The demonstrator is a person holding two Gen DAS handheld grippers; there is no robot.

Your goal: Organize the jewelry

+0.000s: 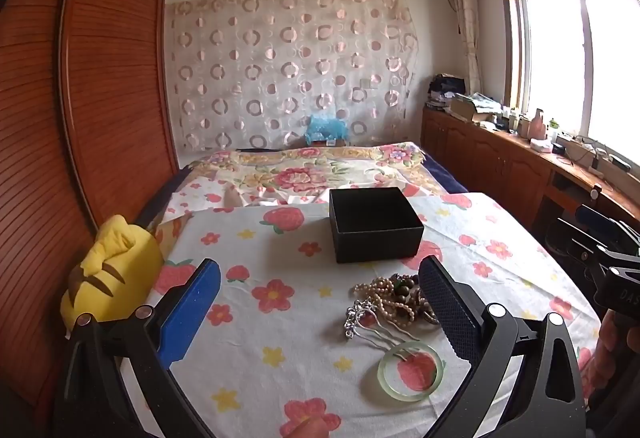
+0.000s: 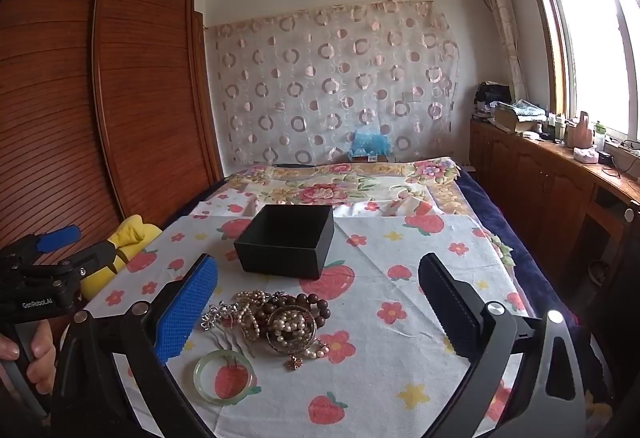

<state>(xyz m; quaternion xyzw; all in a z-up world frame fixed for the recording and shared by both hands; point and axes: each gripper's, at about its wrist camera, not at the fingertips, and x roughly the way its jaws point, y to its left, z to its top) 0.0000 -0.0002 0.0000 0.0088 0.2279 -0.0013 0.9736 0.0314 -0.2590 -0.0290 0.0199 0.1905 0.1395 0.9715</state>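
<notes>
Here both grippers, left [image 1: 320,302] and right [image 2: 318,296], hung wide open and empty. The jewelry heap [image 2: 272,318] lay on the strawberry-print cloth [image 2: 400,358], near side of the open black box [image 2: 286,240]; green bangle [image 2: 224,376] nearest.

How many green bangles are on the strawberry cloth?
1. The green bangle lies flat on the cloth, at the near edge of the jewelry pile, nearer the camera than the black box. The tangled pile might hide another.

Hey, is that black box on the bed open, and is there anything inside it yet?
Open: the black box has no lid on. The inner walls in view are bare, but its floor is hidden, so empty cannot be confirmed.
</notes>
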